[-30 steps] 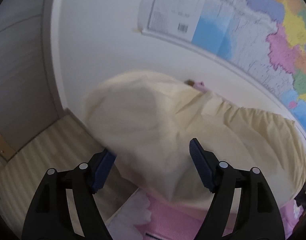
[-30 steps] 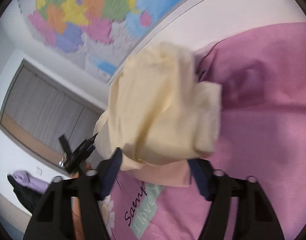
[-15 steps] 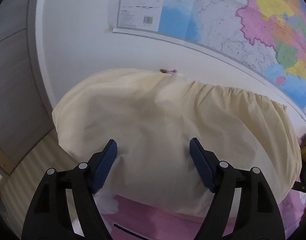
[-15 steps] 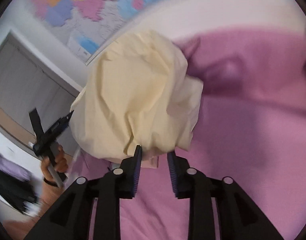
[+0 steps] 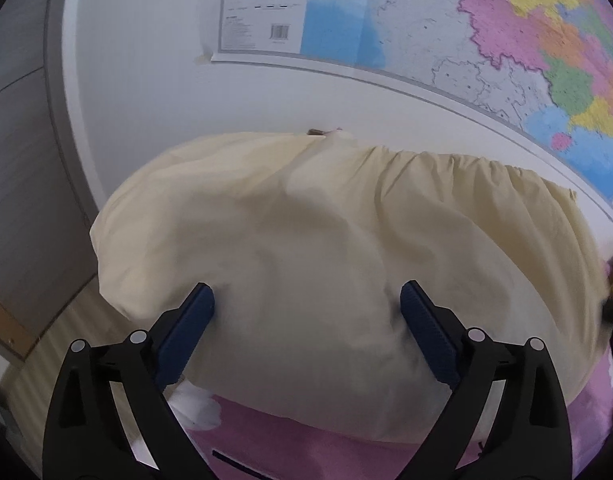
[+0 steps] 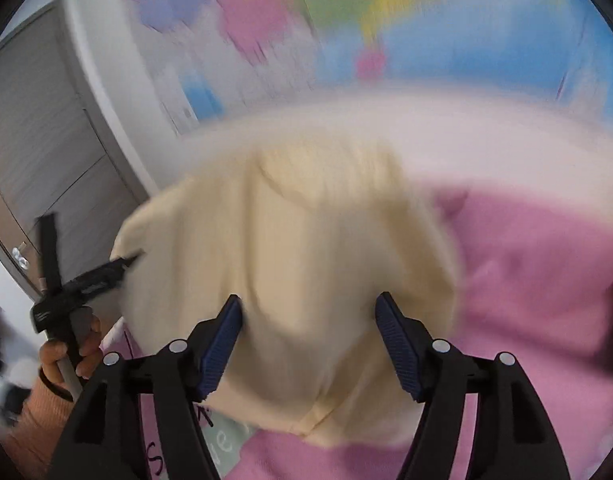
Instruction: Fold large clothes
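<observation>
A pale yellow garment (image 5: pixel 326 264) lies bunched in a mound on a pink bed sheet (image 5: pixel 290 452). My left gripper (image 5: pixel 306 312) is open, its blue pads just in front of the near side of the mound, holding nothing. In the right wrist view the same yellow garment (image 6: pixel 306 264) lies on the pink sheet (image 6: pixel 546 280). My right gripper (image 6: pixel 308 320) is open with the cloth lying between and beyond its pads. That view is motion-blurred. The left gripper (image 6: pixel 86 280) shows there at the left, at the cloth's edge.
A large coloured wall map (image 5: pixel 466 40) hangs on the white wall behind the bed. A grey door (image 6: pixel 38 152) stands at the left. A striped surface (image 5: pixel 62 344) lies beside the bed. Printed lettering (image 6: pixel 210 436) shows on the sheet.
The right gripper has opened from nearly shut and let go of the yellow cloth, and it is moving fast. The left gripper stayed open and came closer to the mound.
</observation>
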